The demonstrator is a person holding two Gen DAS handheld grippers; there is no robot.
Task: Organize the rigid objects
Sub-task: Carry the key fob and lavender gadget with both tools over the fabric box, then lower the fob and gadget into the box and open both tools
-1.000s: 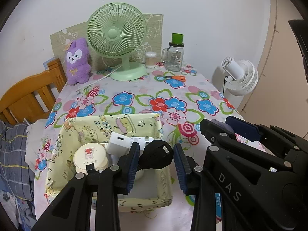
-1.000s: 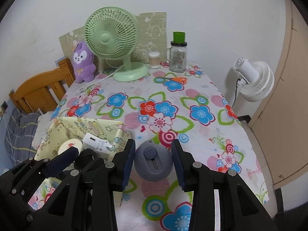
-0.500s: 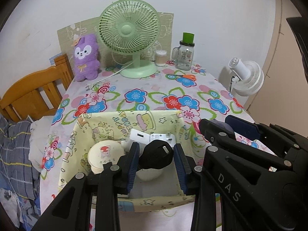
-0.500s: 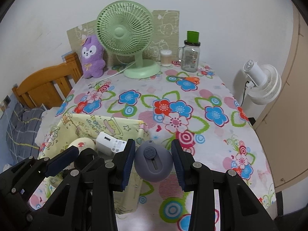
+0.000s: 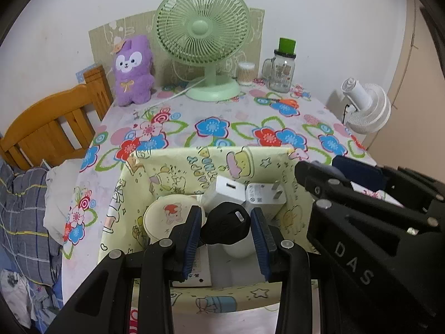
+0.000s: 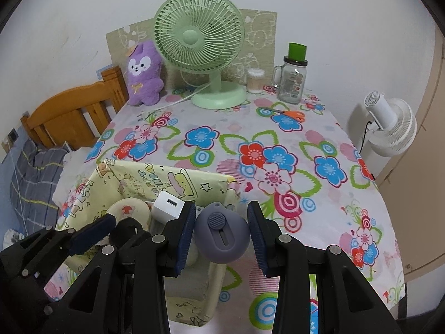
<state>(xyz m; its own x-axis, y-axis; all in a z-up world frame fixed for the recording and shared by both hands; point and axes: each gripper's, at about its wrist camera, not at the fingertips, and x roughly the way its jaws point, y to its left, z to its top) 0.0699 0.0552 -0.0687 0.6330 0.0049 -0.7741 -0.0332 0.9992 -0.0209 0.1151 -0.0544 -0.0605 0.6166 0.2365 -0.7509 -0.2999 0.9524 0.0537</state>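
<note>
Plug [image 5: 225,224], black, rounded, clamped by left gripper [image 5: 226,232]

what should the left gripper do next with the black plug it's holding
Probably lower a little and open. The left gripper has its jaws shut on the black rounded plug, which hangs over the inside of the pale yellow cartoon-print fabric bin, above the white chargers already lying there.

Floral-clothed table [image 6: 328,167] – fabric bin [image 5: 194,164], green fan [image 6: 198,37], jar [image 6: 292,83]
</note>
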